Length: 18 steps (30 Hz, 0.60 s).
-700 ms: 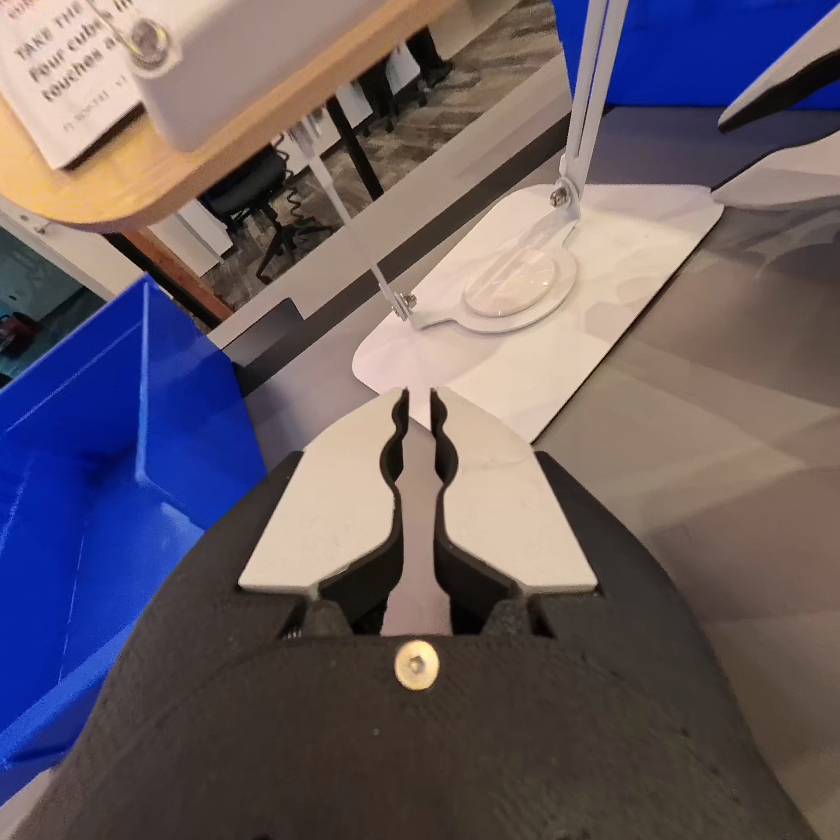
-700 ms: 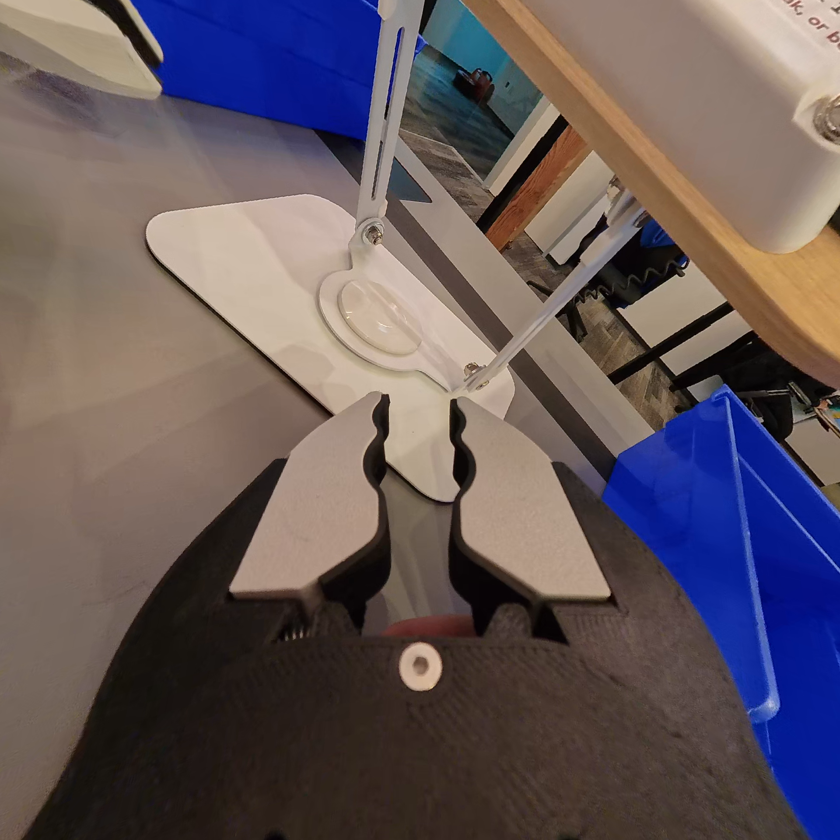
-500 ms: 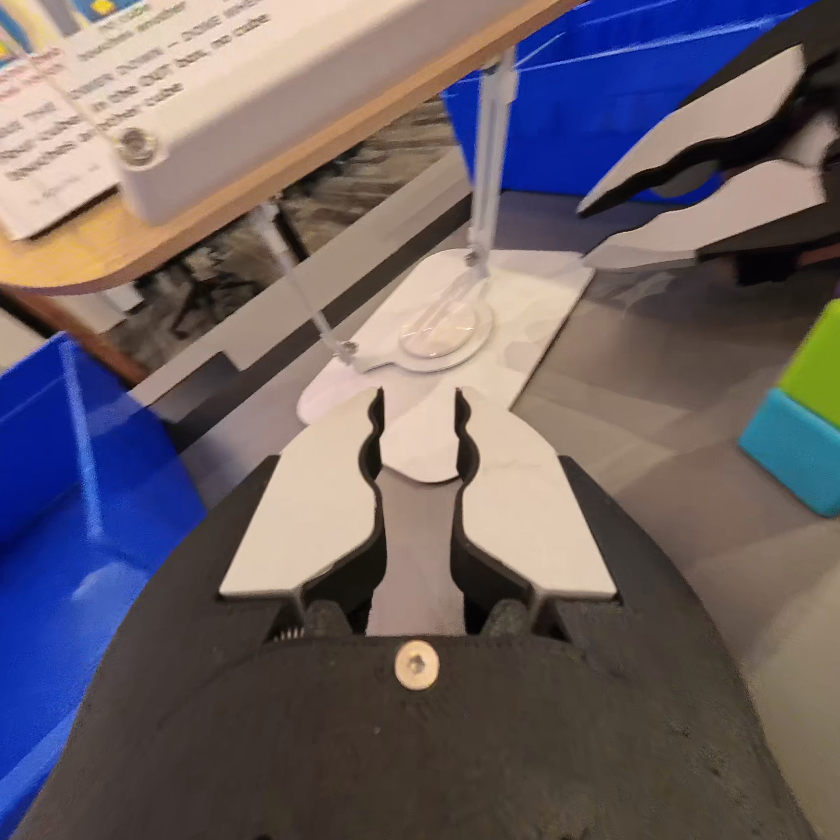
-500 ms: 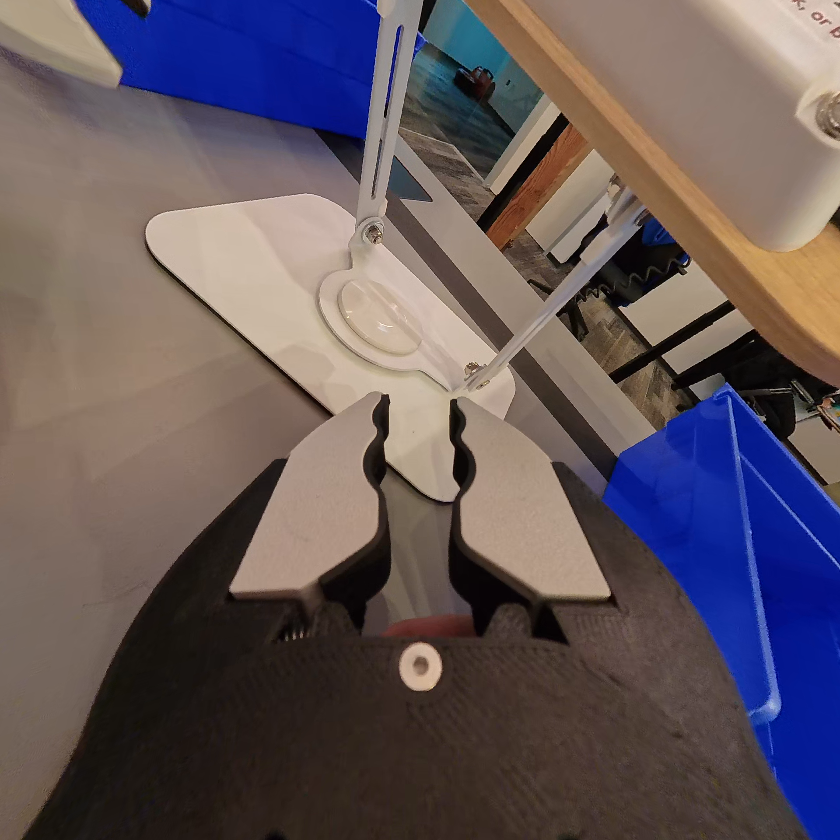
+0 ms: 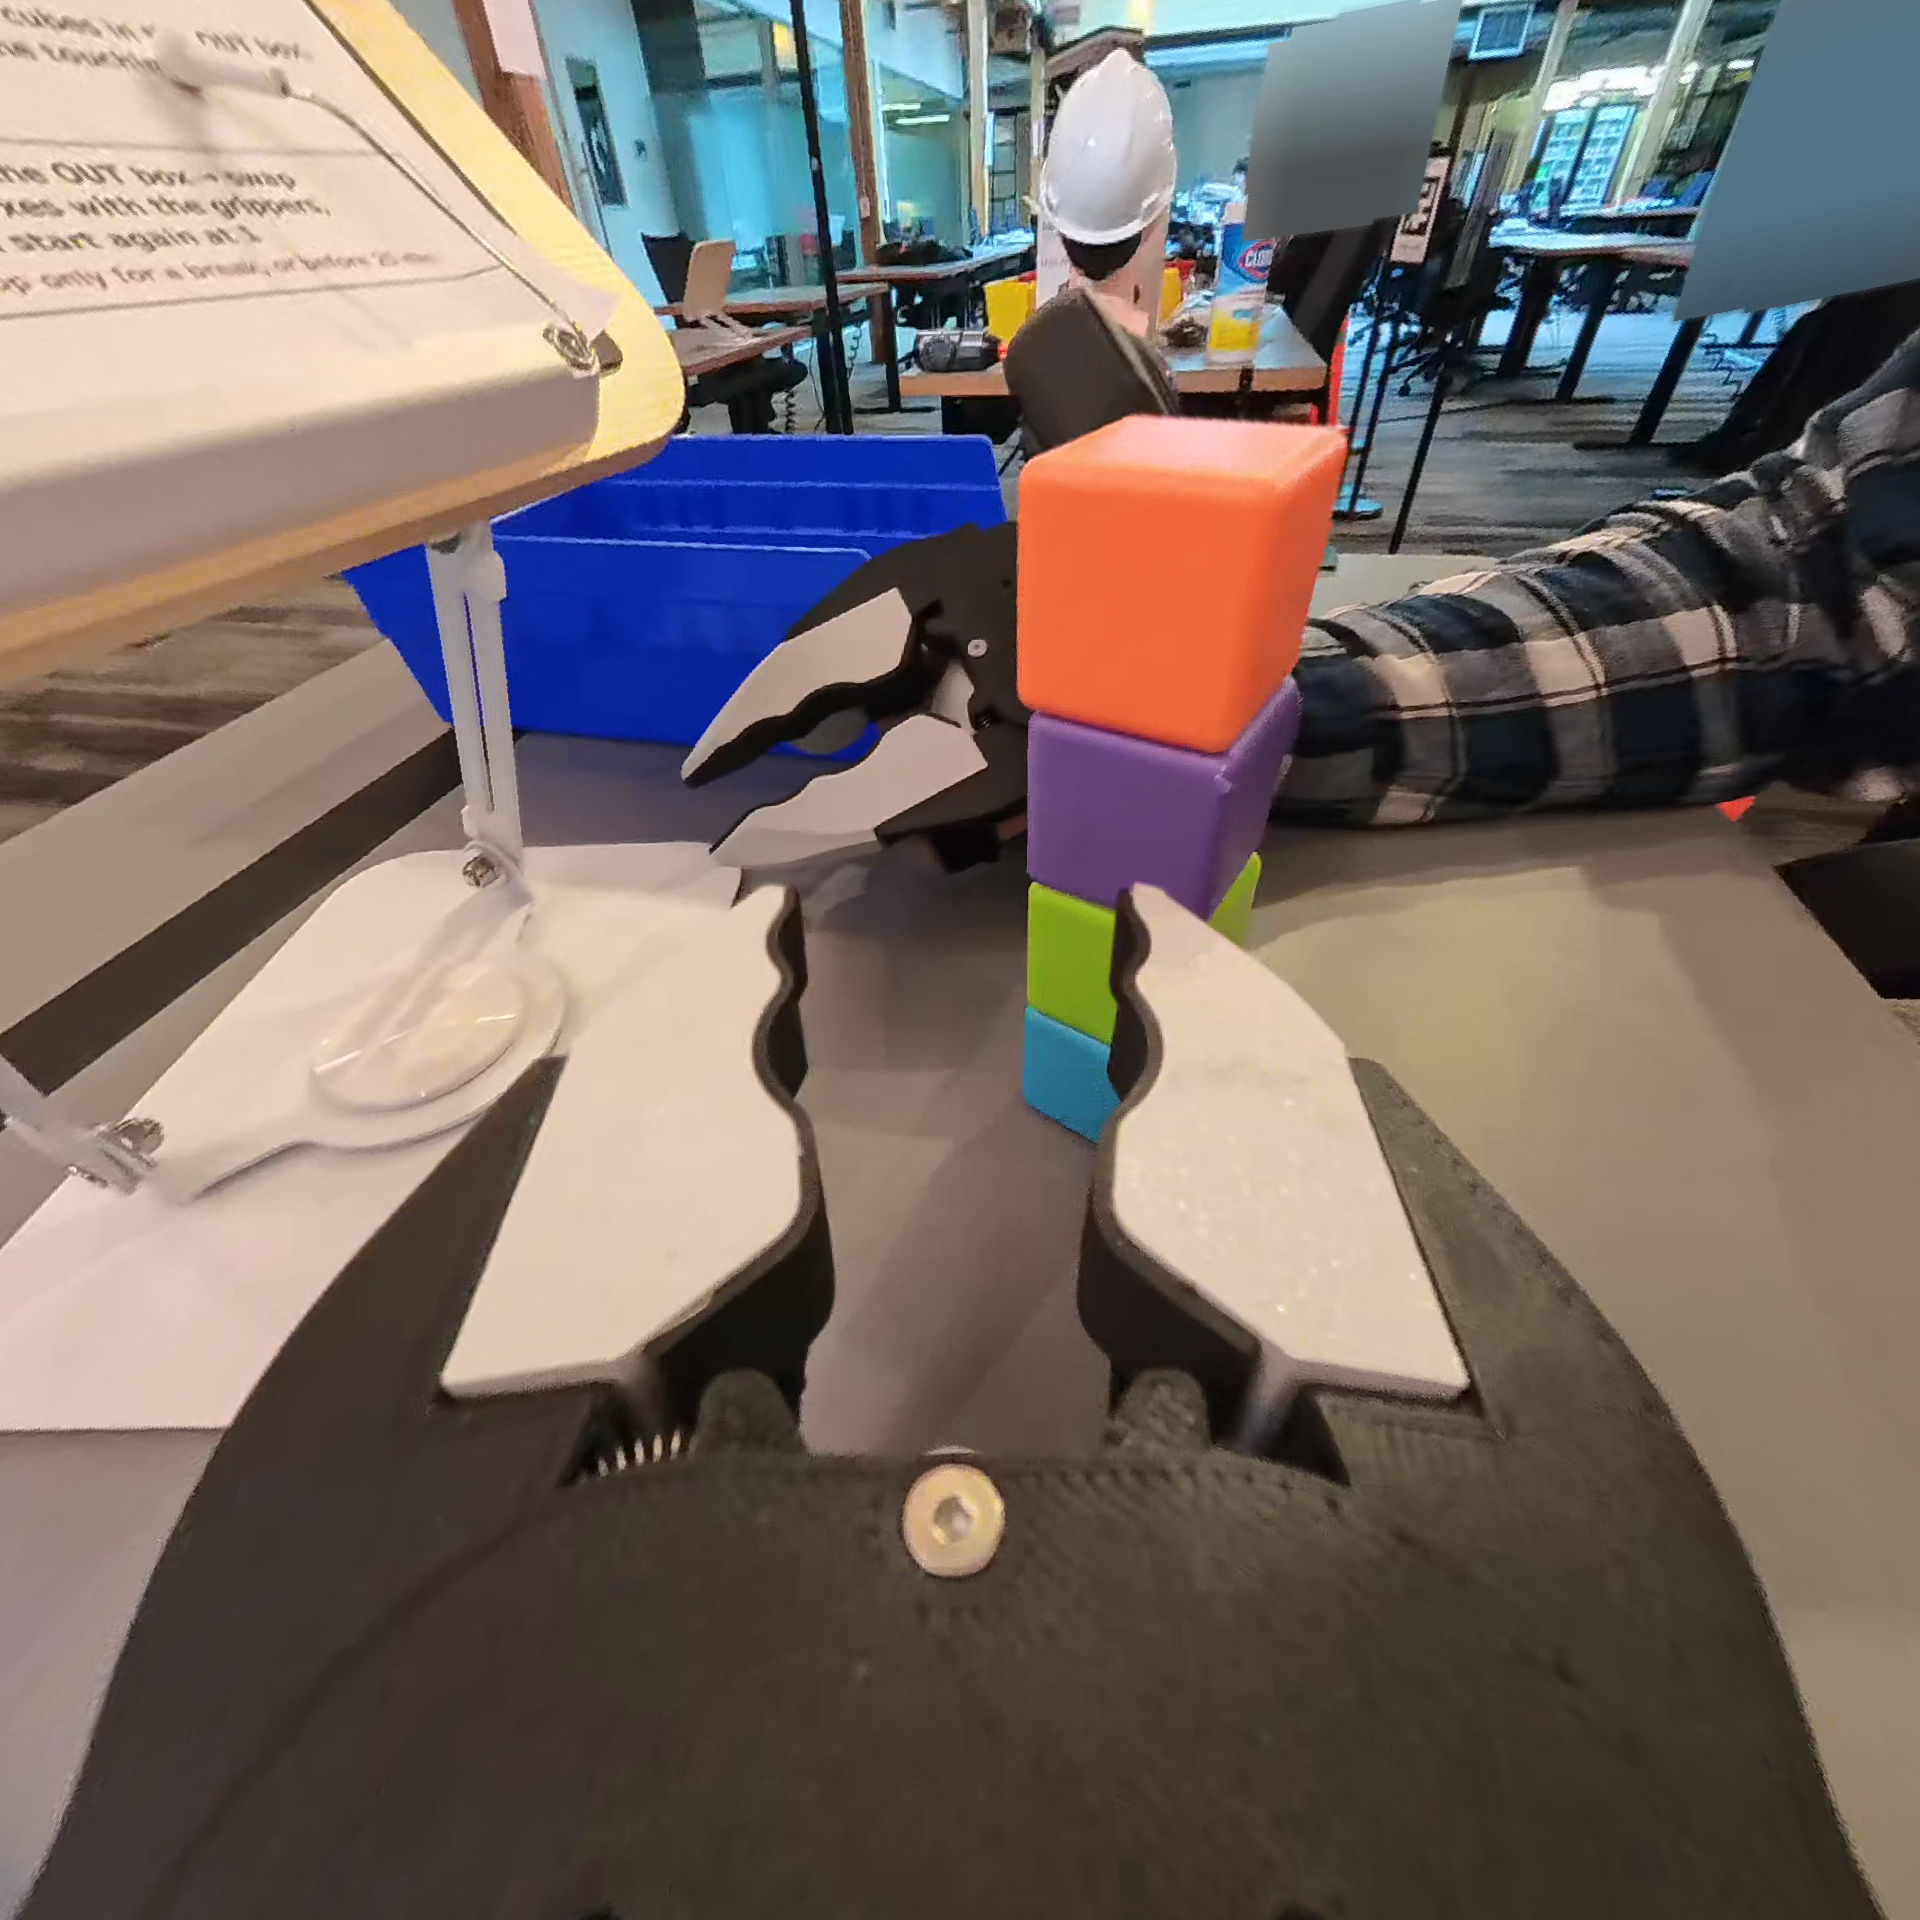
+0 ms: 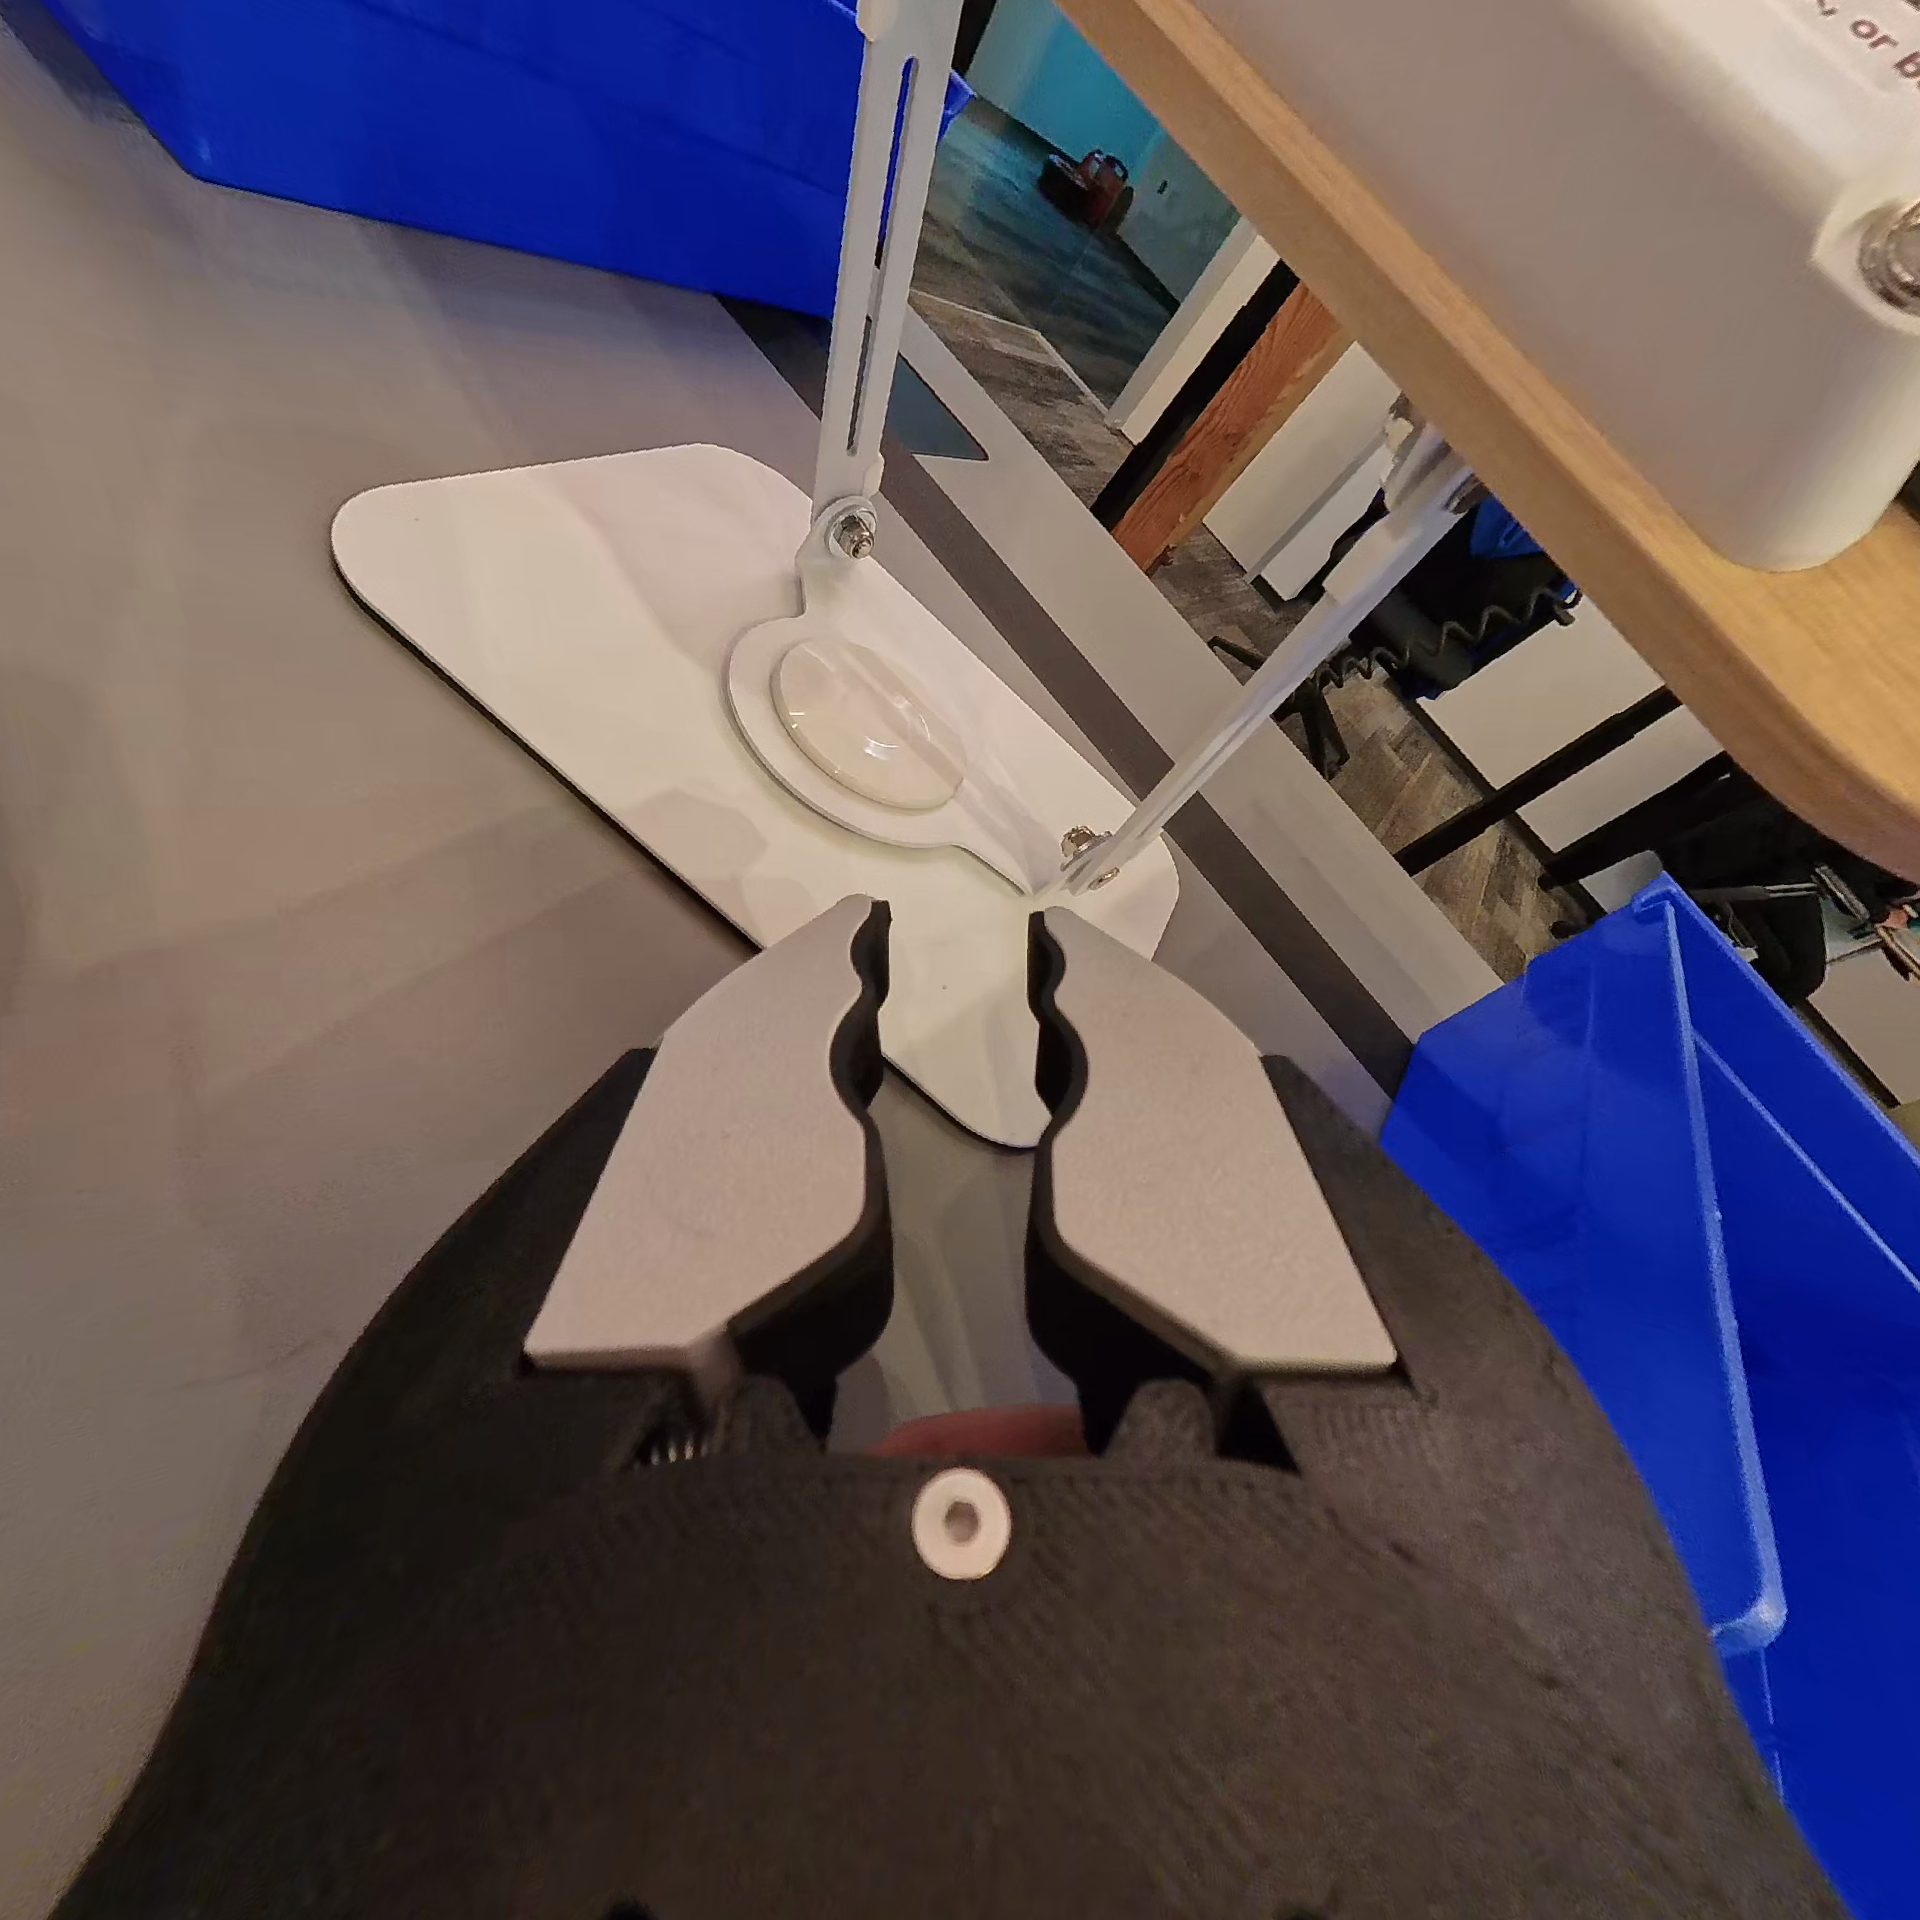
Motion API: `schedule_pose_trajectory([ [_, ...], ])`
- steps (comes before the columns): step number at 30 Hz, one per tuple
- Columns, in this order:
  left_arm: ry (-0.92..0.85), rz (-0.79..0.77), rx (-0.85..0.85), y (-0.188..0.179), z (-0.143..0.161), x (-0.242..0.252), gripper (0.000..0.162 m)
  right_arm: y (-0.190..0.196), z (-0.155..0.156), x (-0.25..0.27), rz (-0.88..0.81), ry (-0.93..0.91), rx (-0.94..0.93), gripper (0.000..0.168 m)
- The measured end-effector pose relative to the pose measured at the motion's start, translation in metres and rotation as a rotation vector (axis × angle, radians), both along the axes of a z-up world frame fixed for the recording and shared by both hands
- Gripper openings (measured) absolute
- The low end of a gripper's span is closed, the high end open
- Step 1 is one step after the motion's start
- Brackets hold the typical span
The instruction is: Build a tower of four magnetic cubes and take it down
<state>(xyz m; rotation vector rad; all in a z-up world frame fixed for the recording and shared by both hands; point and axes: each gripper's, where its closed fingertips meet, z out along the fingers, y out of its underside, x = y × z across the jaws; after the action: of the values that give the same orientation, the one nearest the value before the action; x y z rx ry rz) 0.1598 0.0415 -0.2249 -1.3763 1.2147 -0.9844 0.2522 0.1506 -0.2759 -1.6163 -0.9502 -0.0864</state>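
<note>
In the left wrist view a tower of four cubes stands on the grey table: an orange cube (image 5: 1169, 577) on top, a purple cube (image 5: 1143, 805), a green cube (image 5: 1070, 961) and a blue cube (image 5: 1065, 1070) at the bottom. My left gripper (image 5: 961, 914) is open and empty, just in front of the tower, its right finger overlapping the lower cubes. My right gripper (image 6: 956, 914) is open and empty over the table near the white stand base; it also shows in the left wrist view (image 5: 727, 810), left of the tower. The tower is hidden in the right wrist view.
A white stand base (image 5: 312, 1091) (image 6: 644, 644) with thin arms holds a wooden board with a paper sheet (image 5: 260, 312). Blue bins stand behind the tower (image 5: 675, 613), at the right (image 6: 1683, 1247) and at the far left (image 6: 468, 135). A plaid sleeve (image 5: 1610, 675) lies right of the tower. One gripper's finger ends stand about 15 centimetres off the other's. Measured from the fingertips, the green cube (image 5: 1070, 961) is 5 centimetres or so from the left gripper and 12 centimetres from the right.
My left gripper has swung right and levelled out, so the whole tower is now in view, and its jaws have opened wider. My right gripper has stayed in place, open.
</note>
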Motion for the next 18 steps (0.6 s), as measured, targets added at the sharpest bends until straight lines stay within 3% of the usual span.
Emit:
schedule_pose_trajectory([
  [18, -0.014, -0.319, -0.063, -0.029, 0.003, 0.024, 0.07, 0.0, -0.002, -0.001, 0.003, -0.004, -0.01, 0.026],
])
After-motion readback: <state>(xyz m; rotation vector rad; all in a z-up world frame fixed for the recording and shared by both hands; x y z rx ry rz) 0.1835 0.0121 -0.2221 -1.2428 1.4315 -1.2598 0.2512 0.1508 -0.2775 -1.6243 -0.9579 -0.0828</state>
